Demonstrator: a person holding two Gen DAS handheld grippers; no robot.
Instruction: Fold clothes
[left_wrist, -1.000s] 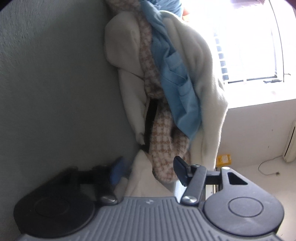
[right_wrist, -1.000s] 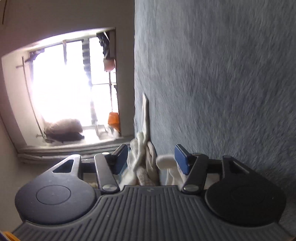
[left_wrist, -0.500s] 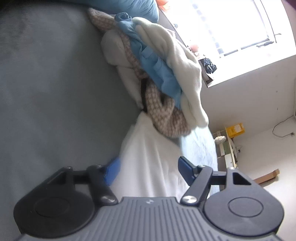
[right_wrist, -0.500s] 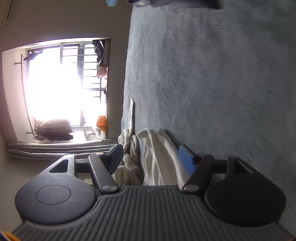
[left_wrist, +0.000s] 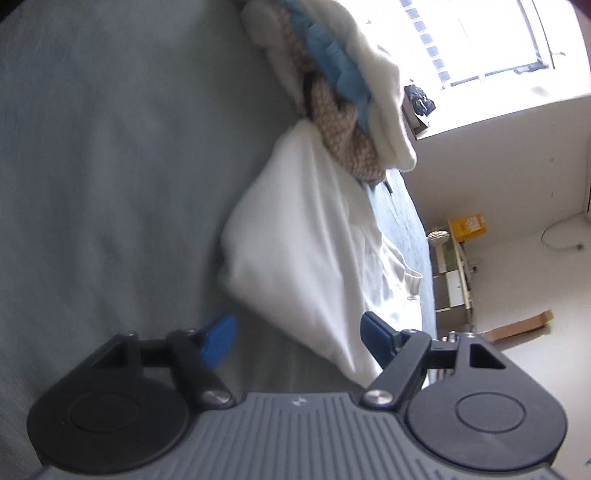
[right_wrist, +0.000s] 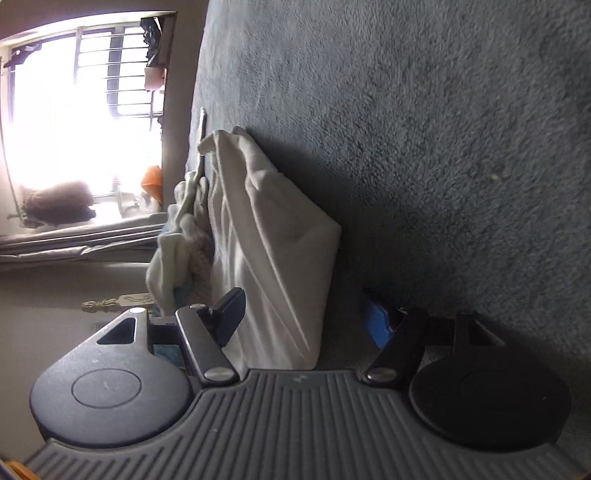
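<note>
1. The white cotton garment (left_wrist: 295, 236), already folded into a flat wedge, lies on the grey-blue fleecy bed cover (left_wrist: 110, 166), its far end tucked against the pile of unfolded clothes (left_wrist: 343, 85). The right wrist view shows the same white garment (right_wrist: 273, 251) lying with soft creases along its length.

2. The left gripper (left_wrist: 297, 334) hovers at the near corner of the garment. Its jaws stand apart and have just been opening; the cloth's corner lies between the blue pads, but neither visibly presses on it, so I judge it released.

3. The right gripper (right_wrist: 304, 314) sits at the garment's other near edge. Its jaws also stand apart, after widening a moment ago; the cloth lies beside the left pad, with bare cover between it and the right pad.

4. The step in hand looks like letting go of a finished fold. To do it well, draw both grippers straight back along their fingers, low and level, so no pad snags an edge and drags the layers open.

5. Check that the near corner lies flat; it looks slightly lifted, though blur makes this uncertain.

6. Next comes the pile: a cream fleece, a blue piece and a beige checked knit, tangled together. Lifting the top one by a single edge should avoid pulling the rest onto the folded garment.

7. Behind the pile a bright barred window (right_wrist: 92, 110) glares, washing out detail there.
</note>
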